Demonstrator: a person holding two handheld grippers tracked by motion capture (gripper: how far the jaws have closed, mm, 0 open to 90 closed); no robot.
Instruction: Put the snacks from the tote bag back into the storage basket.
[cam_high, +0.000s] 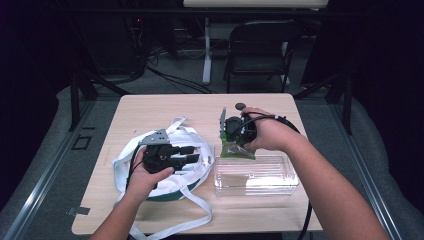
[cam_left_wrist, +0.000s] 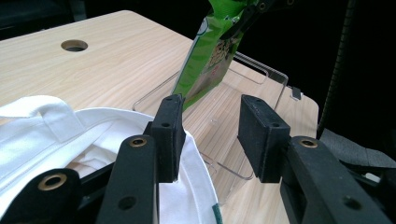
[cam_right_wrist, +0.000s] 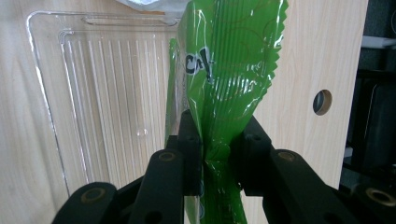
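green packet (cam_right_wrist: 224, 79) label reads "ca", rest hidden.

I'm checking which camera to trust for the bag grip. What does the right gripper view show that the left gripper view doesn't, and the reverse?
Right gripper view only: the right gripper shut on the green bag, pinching its end, and the whole ribbed floor of the clear tray. Left gripper view only: the white tote under the left gripper, whose jaws stand apart with nothing between them. Both: green bag, clear tray, wooden table with a hole.
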